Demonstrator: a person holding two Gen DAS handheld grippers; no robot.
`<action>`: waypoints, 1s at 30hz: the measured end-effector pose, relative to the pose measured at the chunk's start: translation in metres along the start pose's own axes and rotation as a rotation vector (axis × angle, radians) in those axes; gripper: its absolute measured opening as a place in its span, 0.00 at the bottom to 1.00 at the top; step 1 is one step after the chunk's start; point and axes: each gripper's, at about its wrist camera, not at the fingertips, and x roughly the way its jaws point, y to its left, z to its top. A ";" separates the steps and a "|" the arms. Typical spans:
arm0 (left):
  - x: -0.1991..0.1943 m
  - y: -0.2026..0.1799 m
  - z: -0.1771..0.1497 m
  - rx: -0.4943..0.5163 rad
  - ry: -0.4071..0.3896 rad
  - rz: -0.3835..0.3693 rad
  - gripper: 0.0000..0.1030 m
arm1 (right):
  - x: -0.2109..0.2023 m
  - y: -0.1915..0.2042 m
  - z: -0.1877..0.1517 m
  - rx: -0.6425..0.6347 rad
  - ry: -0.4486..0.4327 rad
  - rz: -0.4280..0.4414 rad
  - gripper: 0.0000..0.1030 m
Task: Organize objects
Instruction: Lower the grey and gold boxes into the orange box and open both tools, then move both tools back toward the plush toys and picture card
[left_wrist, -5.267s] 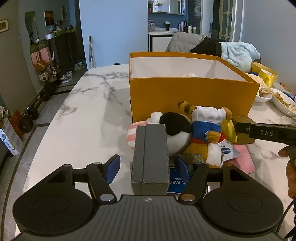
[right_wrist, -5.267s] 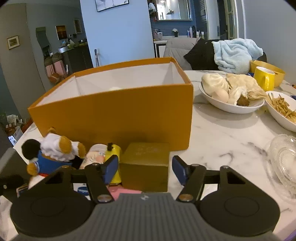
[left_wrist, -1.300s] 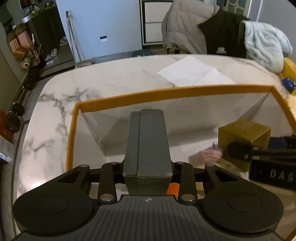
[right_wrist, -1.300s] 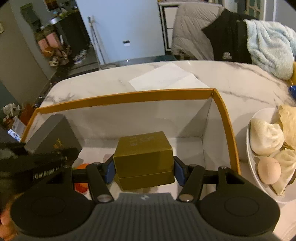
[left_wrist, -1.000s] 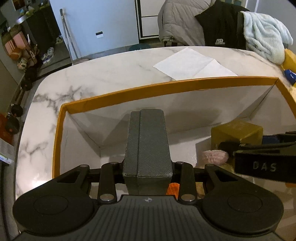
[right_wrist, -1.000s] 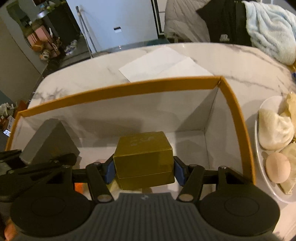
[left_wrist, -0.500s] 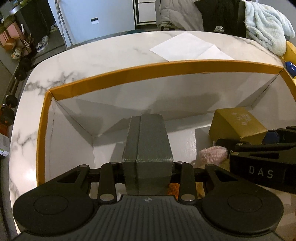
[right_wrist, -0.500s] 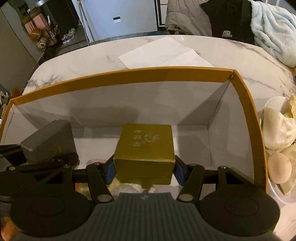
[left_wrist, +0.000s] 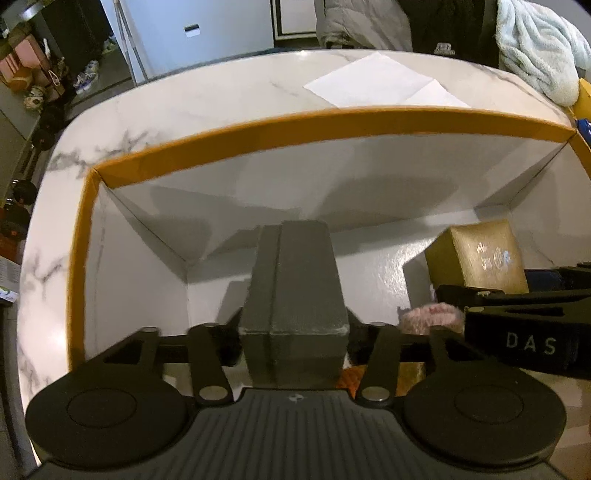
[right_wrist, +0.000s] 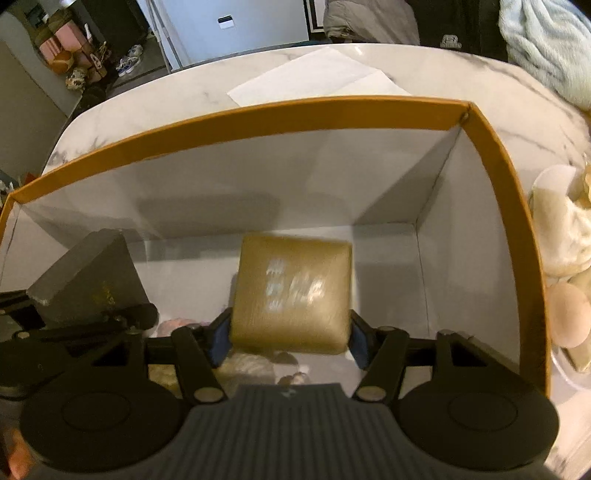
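Boxes are the business of this moment: the grey box (left_wrist: 293, 295) sits between the fingers of your left tool (left_wrist: 293, 334), and the gold box (right_wrist: 291, 291) between those of your right tool (right_wrist: 290, 338), both well down inside the orange carton (left_wrist: 332, 125) on the marble worktop (left_wrist: 207, 92). Both tools have just been opening. On the left there is a visible gap each side of the grey box, so the jaws are clear of it. On the right the blue pads (right_wrist: 221, 339) stand just at the gold box's sides; they look to have let go, though the picture is blurred there and the clearance is slim.

To finish the release well, spread both pairs of fingers fully before you lift, so neither box is dragged up or tipped by a pad catching an edge. Draw each tool straight back along its own line, not sideways; your two tools are close together, the right one crossing the left view just beside the pink fluffy item (left_wrist: 430, 317). I judge the gold box the likelier to shift, since soft things lie under its near edge. Check that both boxes rest settled on the carton floor, and keep clear of the carton's rim as you come out.
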 end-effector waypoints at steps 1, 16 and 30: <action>-0.002 0.001 0.000 -0.002 -0.010 0.004 0.65 | 0.000 -0.001 0.000 0.005 -0.002 -0.004 0.71; -0.044 -0.001 -0.011 0.011 -0.077 -0.006 0.65 | -0.051 0.005 -0.016 -0.190 -0.138 0.036 0.72; -0.132 0.012 -0.088 -0.009 -0.297 0.041 0.73 | -0.149 -0.001 -0.098 -0.445 -0.454 0.136 0.86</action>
